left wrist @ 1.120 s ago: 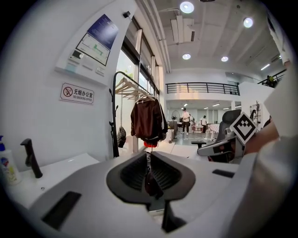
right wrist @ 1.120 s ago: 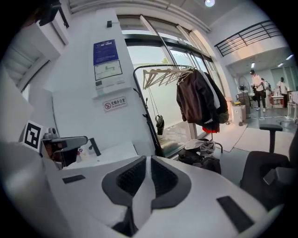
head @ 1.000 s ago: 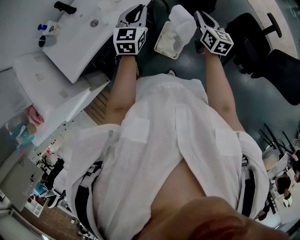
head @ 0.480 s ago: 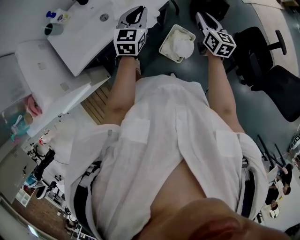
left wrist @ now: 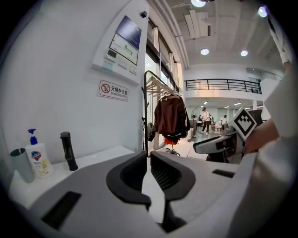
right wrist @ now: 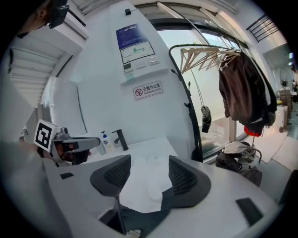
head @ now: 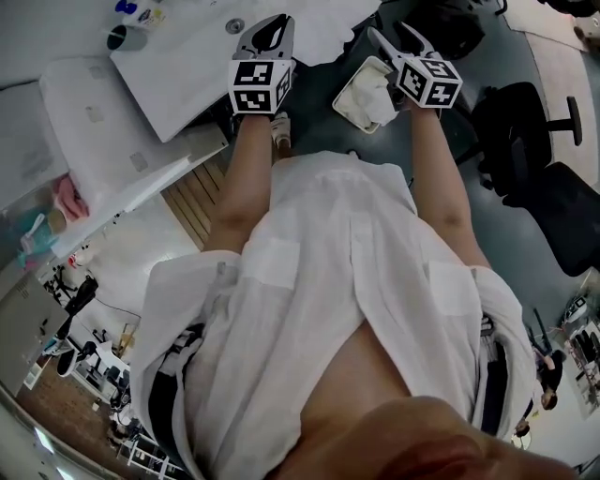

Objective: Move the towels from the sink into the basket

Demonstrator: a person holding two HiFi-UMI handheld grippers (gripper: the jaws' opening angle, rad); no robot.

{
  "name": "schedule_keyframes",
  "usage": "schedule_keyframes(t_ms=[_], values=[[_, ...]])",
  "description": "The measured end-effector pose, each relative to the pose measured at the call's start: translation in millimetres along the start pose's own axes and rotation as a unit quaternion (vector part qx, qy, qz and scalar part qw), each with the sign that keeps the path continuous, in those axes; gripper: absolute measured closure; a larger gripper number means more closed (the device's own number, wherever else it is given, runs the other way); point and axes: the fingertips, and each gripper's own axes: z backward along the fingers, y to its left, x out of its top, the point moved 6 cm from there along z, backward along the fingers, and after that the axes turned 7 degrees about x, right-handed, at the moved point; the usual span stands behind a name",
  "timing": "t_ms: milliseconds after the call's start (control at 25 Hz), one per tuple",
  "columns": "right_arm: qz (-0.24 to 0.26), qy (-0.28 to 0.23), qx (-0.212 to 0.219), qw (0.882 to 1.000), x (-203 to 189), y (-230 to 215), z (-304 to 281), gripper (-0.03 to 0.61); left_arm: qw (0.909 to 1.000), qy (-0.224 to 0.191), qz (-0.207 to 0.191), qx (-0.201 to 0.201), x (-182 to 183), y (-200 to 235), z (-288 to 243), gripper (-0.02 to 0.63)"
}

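A white basket point(head: 348, 95) stands on the dark floor below my right gripper point(head: 389, 36), with crumpled white towels point(head: 375, 94) inside it. That gripper's jaws have just been opening and now stand apart, pressing on nothing. Through their gap in the right gripper view point(right wrist: 149, 163) I see a white towel point(right wrist: 148, 183) draped off the sink counter point(right wrist: 153, 146) beyond them. My left gripper point(head: 274, 21) hovers over the white counter point(head: 197, 66), shut with nothing between its jaws point(left wrist: 149, 158). A black faucet point(left wrist: 69, 151) rises at the counter's back.
A soap bottle point(left wrist: 37, 158) and a grey cup point(left wrist: 21, 165) stand left of the faucet. A coat rack with a dark jacket point(left wrist: 170, 116) stands right of the counter, bags point(right wrist: 237, 155) at its foot. Black office chairs point(head: 539, 187) are to the right.
The right gripper held a white towel bundle above the basket, then let it go; the bundle now lies in the basket and the jaws are apart. Both grippers swung toward the sink counter.
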Motion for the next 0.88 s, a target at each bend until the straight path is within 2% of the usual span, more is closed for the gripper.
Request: schedule_keyframes(t_ms=[240,480,680,880], values=[[0.009,0.048,0.048,0.998,-10,23,-62,0.257,0.9997,0.010,0.009,0.018,-7,40,-4,0.581],[0.042,0.138,0.089,0.986,-41,42,-115,0.202,0.9990,0.022,0.018,0.035,-16,71,-6,0.581],[0.074,0.198,0.096,0.973,-60,47,-150,0.145,0.9984,0.031,0.024,0.042,-25,91,-10,0.581],[0.077,0.239,0.095,0.963,-75,48,-177,0.138,0.9978,0.039,0.028,0.047,-33,105,-13,0.581]])
